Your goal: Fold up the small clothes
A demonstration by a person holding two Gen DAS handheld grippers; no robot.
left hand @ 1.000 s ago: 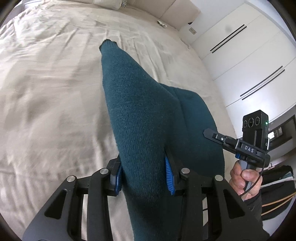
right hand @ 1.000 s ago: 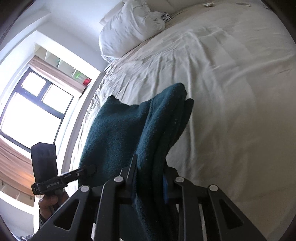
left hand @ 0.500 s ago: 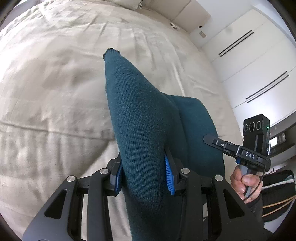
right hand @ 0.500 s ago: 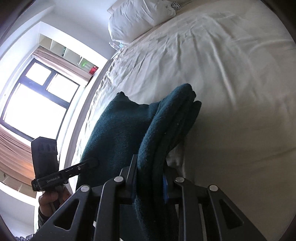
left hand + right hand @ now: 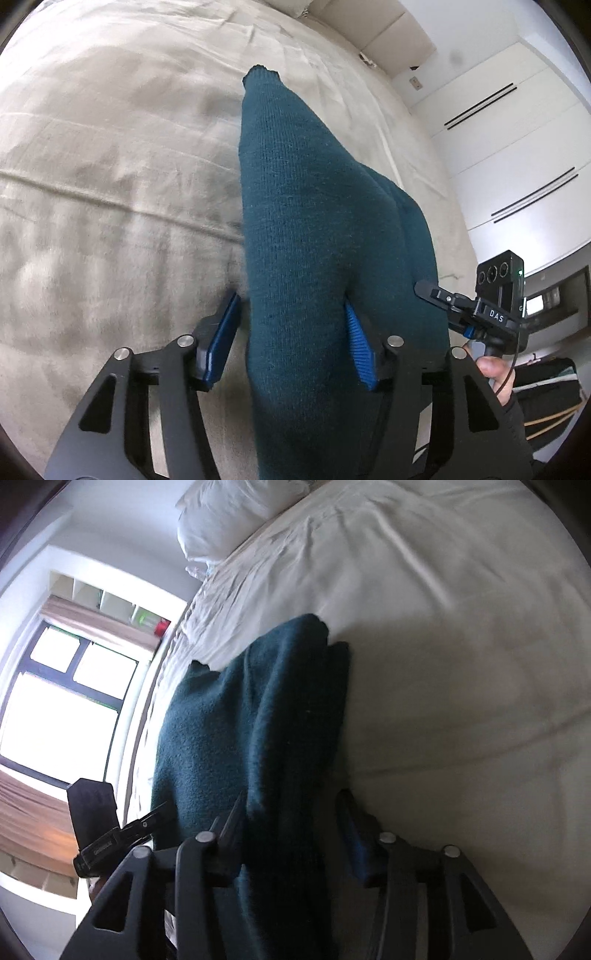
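Left wrist view: left hand-held gripper (image 5: 291, 332) opening, blue pads (image 5: 221, 339) spread, a gap showing between the left pad and the dark teal knit garment (image 5: 314, 229); right pad touching or just beside the cloth, cannot tell which. Garment lying between the jaws, stretching away in a long narrowing fold toward a cuff-like end far up the beige bed (image 5: 110, 166). Wider part of the garment draped off to the right. At the right edge, right hand-held gripper (image 5: 439, 295) seen from the side, its tip against the garment's edge, gripped by a hand (image 5: 495, 373) in a dark sleeve. White wardrobe doors (image 5: 517, 147) behind.

Right wrist view: right hand-held gripper (image 5: 291, 834) opening as well, right pad standing clear of the cloth with bedsheet visible in the gap; left finger close against the garment (image 5: 251, 720), contact uncertain. Garment folded in several layers, running forward between the jaws and resting on the white bed (image 5: 461, 664). Left hand-held gripper (image 5: 159, 814) visible at lower left beside the garment's edge. Pillow (image 5: 229, 517) at the head of the bed, bright window (image 5: 62, 701) on the left.
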